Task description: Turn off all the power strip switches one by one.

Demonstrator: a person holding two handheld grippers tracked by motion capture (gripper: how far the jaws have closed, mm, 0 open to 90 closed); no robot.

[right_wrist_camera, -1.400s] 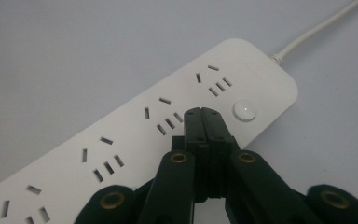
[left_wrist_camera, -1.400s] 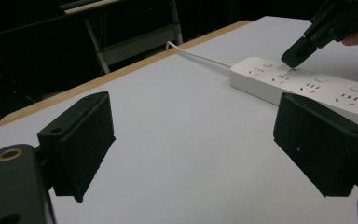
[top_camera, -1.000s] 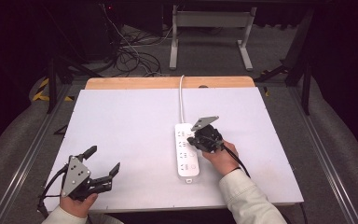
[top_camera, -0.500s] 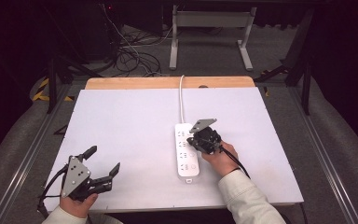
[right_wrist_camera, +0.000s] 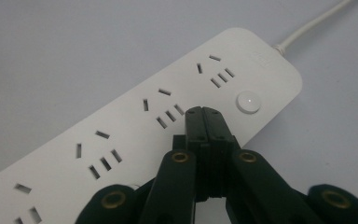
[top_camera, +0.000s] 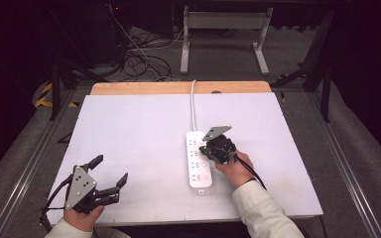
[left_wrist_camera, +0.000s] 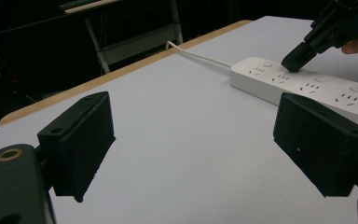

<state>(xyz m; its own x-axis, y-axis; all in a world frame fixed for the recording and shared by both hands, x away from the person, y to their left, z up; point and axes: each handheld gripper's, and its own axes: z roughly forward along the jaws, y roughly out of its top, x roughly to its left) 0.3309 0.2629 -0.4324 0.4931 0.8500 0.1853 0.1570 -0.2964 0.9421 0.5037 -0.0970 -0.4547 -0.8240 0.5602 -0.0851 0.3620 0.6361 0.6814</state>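
A white power strip (top_camera: pixel 198 161) lies lengthwise on the white table (top_camera: pixel 139 134), right of centre, its cord (top_camera: pixel 193 104) running away to the far wooden edge. The right gripper (right_wrist_camera: pixel 203 112) has its jaws pressed together, empty, tips down on the strip's top face beside a round button (right_wrist_camera: pixel 248 101). The left gripper (top_camera: pixel 110 173) rests near the table's front left corner, well apart from the strip, jaws spread wide and holding nothing.
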